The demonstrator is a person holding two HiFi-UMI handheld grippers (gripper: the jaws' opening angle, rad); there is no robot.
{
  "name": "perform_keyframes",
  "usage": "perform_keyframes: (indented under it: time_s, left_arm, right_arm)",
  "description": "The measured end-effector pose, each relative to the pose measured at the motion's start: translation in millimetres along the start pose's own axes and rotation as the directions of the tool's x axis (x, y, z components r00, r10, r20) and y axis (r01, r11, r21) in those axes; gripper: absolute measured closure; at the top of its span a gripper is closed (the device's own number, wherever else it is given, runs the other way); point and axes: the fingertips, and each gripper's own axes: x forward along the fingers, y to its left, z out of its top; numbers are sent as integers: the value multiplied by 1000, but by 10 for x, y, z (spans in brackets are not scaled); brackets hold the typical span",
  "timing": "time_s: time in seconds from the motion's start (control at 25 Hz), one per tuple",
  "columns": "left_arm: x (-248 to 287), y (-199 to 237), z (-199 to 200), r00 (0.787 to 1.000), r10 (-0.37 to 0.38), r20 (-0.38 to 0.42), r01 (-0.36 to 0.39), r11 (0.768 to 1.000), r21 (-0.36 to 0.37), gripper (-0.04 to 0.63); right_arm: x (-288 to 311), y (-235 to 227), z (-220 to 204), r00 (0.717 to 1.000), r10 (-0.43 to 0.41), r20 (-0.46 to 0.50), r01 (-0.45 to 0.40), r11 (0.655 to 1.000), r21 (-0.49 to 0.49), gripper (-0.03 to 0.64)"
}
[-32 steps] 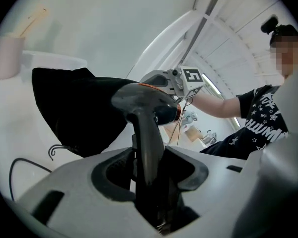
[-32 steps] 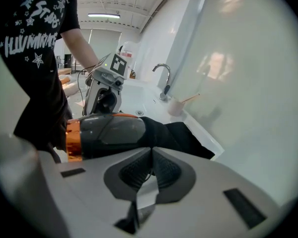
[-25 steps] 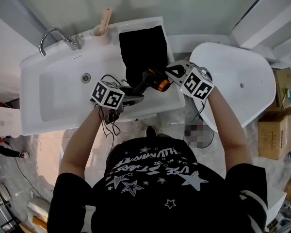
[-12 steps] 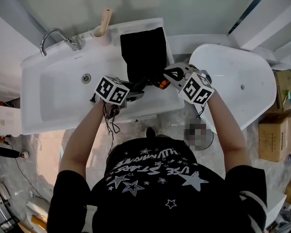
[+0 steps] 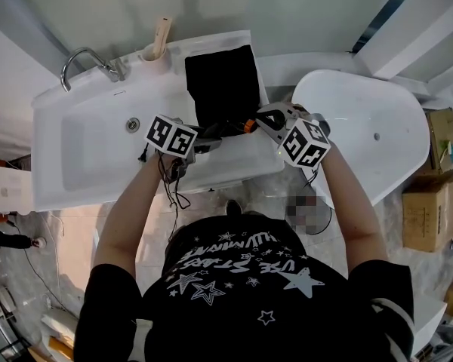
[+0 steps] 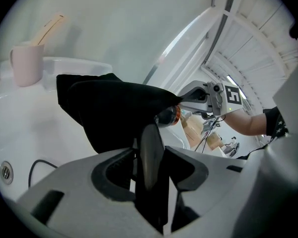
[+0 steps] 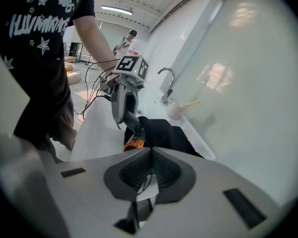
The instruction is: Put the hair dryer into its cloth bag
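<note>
The black cloth bag (image 5: 225, 85) lies flat on the right side of the white sink counter (image 5: 234, 164), mouth toward me. My left gripper (image 5: 204, 138) is shut on the dark handle of the hair dryer (image 6: 151, 152). The dryer's front end, with its orange ring (image 5: 249, 126), sits at the bag's mouth (image 6: 154, 95). My right gripper (image 5: 264, 119) is shut on the near edge of the bag and holds it up. In the right gripper view the orange ring (image 7: 134, 144) shows against the bag (image 7: 164, 133), below the left gripper (image 7: 124, 100).
A faucet (image 5: 83, 55) and a pink cup (image 5: 157, 50) stand at the back of the sink basin (image 5: 90, 149). The dryer's cord (image 5: 170, 183) hangs over the counter's front. A white tub (image 5: 370, 127) sits at the right, cardboard boxes (image 5: 430, 194) beyond it.
My left gripper has pushed the dryer toward the bag, so its orange ring now sits at the bag's mouth. The right gripper has shifted slightly left with the bag's edge.
</note>
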Motion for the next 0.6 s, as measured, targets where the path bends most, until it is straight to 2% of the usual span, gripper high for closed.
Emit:
perform_keyframes:
  time_s: [0.24,0.6]
  left_arm:
    - [-17,80,79,999,20,29,-19,999,-36,400]
    - [93,229,238,990,118,76,-107,985,-135,399]
  right_arm:
    - [-7,122,14,1000,16,27,-17,1000,12,604]
    - [101,289,115,997,47,63,-47,999,-7,603]
